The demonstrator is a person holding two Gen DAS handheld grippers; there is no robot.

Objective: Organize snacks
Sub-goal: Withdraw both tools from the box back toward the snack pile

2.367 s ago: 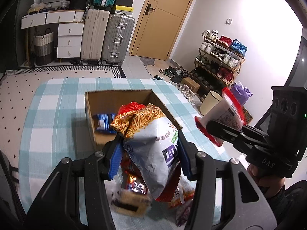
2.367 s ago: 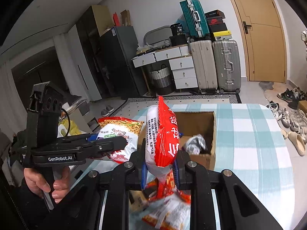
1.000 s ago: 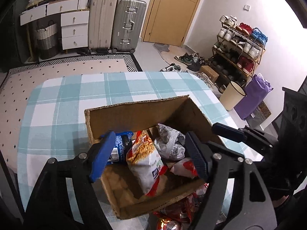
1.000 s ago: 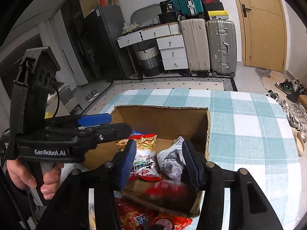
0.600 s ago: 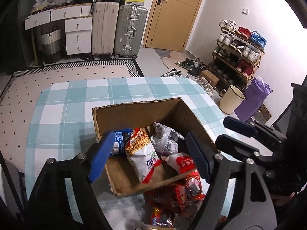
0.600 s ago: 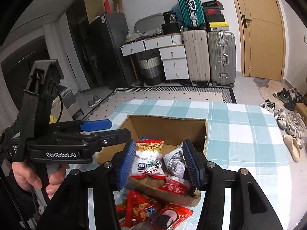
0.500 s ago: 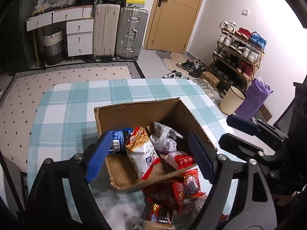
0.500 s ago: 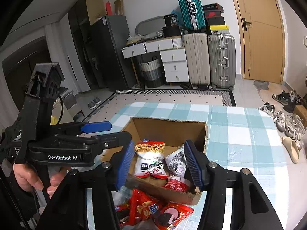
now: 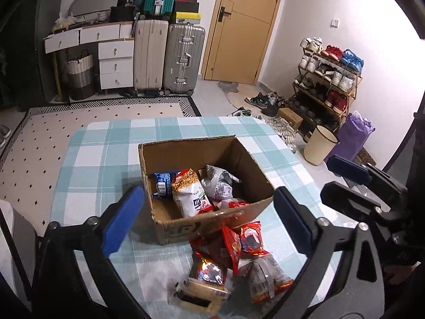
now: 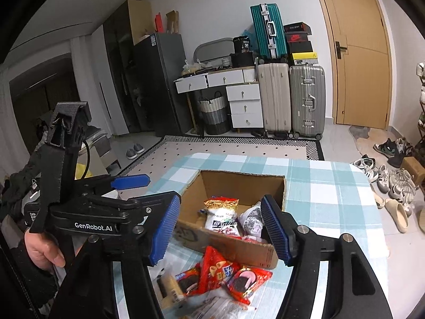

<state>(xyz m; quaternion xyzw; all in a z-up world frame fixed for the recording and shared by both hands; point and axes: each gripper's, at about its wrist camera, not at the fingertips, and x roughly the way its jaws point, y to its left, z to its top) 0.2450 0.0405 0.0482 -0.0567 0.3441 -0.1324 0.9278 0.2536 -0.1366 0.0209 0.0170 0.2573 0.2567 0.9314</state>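
Loose snack pile (image 9: 233,263) partly cut off at the frame bottom, labels unreadable. Both left gripper (image 9: 207,218) and right gripper (image 10: 220,228) spread wide, empty; cardboard box (image 9: 212,220) with packets just ahead, pile below between the fingers.

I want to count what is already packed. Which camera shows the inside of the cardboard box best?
The left wrist view: it looks down into the cardboard box, showing the blue packet, noodle bag and silver bag. The right wrist view sees the box at a lower angle, its near wall hiding part of the floor.
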